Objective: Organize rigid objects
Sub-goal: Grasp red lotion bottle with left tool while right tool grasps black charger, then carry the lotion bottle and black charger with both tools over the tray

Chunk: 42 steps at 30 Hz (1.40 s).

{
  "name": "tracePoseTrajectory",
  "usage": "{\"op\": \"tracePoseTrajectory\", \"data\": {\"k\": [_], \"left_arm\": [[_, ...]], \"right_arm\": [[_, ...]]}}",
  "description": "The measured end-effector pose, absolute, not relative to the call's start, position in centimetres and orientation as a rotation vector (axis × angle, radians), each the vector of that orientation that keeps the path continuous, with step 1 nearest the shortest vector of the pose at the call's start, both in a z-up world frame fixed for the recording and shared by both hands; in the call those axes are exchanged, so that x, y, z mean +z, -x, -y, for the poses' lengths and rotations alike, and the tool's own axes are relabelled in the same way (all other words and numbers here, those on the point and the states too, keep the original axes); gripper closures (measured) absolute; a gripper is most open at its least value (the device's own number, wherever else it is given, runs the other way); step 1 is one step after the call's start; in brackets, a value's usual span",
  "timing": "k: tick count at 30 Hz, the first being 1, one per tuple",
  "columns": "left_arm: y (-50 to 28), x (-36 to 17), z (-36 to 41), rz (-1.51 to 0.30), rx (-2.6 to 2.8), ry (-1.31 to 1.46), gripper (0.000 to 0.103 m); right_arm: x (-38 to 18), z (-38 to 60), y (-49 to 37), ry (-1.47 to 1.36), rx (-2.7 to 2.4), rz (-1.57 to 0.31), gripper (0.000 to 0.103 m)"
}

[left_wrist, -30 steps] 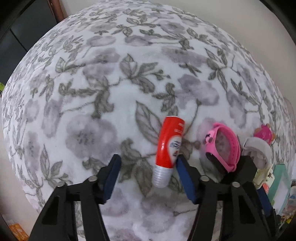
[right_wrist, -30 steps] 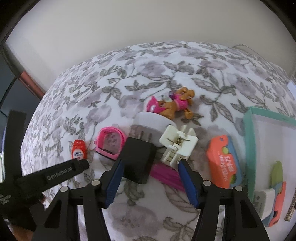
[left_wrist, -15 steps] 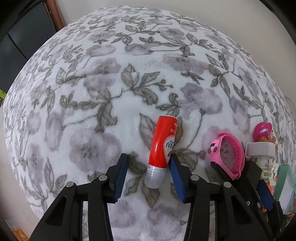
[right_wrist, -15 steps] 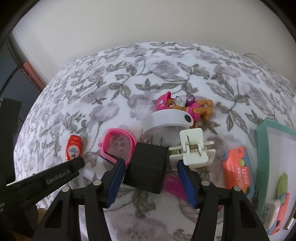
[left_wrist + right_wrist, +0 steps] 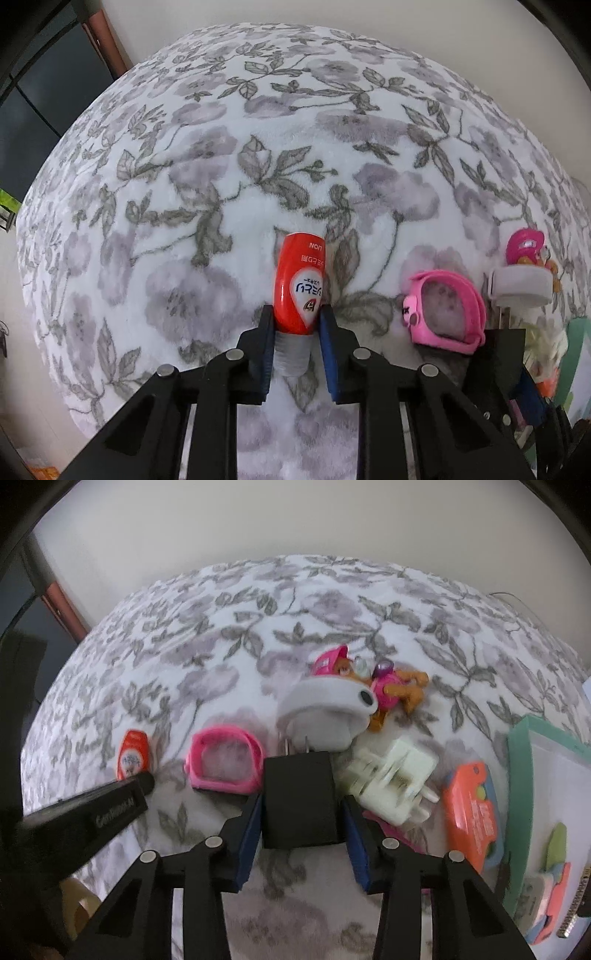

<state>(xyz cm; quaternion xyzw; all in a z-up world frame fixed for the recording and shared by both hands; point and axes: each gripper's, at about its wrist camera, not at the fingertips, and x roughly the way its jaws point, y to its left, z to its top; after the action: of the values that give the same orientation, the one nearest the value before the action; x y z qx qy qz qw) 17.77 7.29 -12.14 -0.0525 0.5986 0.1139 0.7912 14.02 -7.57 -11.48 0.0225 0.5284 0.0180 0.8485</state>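
It looked like a home, probably a bedroom: a soft floral blanket [image 5: 258,155] covered the surface beside a plain pale wall [image 5: 295,524]. On it lay household odds and ends: a toy dog [image 5: 399,692], a pink watch [image 5: 225,760], a charger [image 5: 299,801] and a red bottle [image 5: 301,284].

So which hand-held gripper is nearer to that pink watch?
Right. The right hand-held gripper, closing around the black charger, sits just beside the pink watch; the left hand-held gripper, around the red bottle, is farther.
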Motion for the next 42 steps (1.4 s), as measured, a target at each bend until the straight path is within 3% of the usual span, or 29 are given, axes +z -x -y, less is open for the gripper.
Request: {"op": "tracePoseTrajectory", "data": {"k": [8, 15, 28, 42], "left_arm": [[-15.5, -11.1, -6.7, -1.313, 0.245, 0.134, 0.079], [-13.7, -7.2, -5.1, -1.260, 0.218, 0.135, 0.079], [-10.9, 1.5, 0.7, -1.099, 0.066, 0.132, 0.079], [-7.0, -1.3, 13.3, -1.188, -0.221, 0.038, 0.079]], "right_arm": [[-10.7, 9.6, -11.7, -0.142, 0.026, -1.143, 0.059], [-7.9, 10.9, -9.6, -0.193, 0.027, -1.094, 0.059], [-0.4, 19.5, -4.4, -0.309, -0.180, -0.882, 0.059], [-2.7, 31.7, -0.8, -0.523, -0.423, -0.956, 0.059]]}}
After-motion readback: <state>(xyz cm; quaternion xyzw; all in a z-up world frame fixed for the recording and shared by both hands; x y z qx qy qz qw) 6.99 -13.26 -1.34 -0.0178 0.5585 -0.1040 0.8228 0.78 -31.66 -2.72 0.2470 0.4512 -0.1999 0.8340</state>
